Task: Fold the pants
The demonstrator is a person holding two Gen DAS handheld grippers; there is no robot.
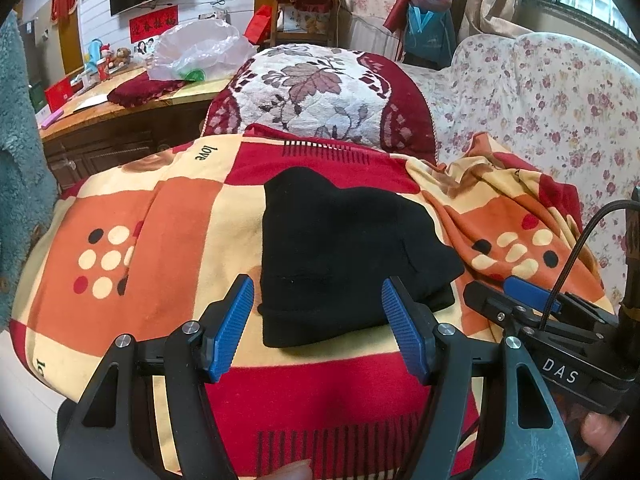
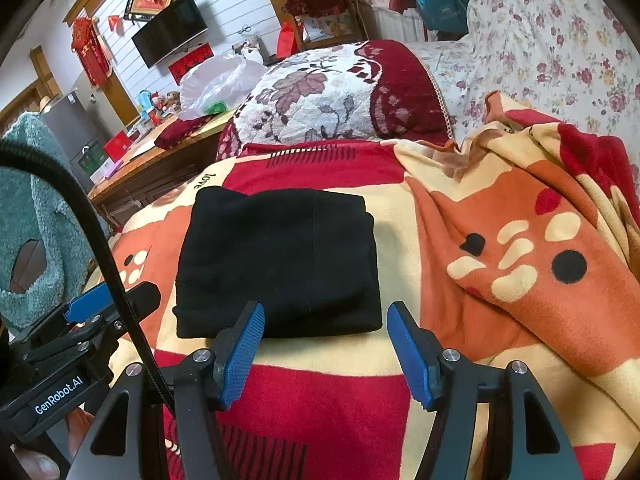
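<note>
Black pants (image 1: 340, 252) lie folded into a compact rectangle on a red, orange and cream blanket (image 1: 132, 216). In the right wrist view the same pants (image 2: 276, 264) sit just beyond the fingertips. My left gripper (image 1: 318, 300) hovers at the near edge of the bundle, open, with nothing pinched between its blue pads. My right gripper (image 2: 324, 324) is likewise open and empty, close to the bundle's near right corner. Each gripper shows at the edge of the other's view: the right one (image 1: 532, 300) and the left one (image 2: 88, 304).
A quilted maroon and white cushion (image 1: 320, 92) rises behind the pants. The blanket bunches into folds (image 2: 540, 208) on the right, against a floral sofa cover (image 1: 560, 92). A wooden table (image 1: 120, 108) with a plastic bag stands at back left, a teal fleece (image 2: 28, 216) at left.
</note>
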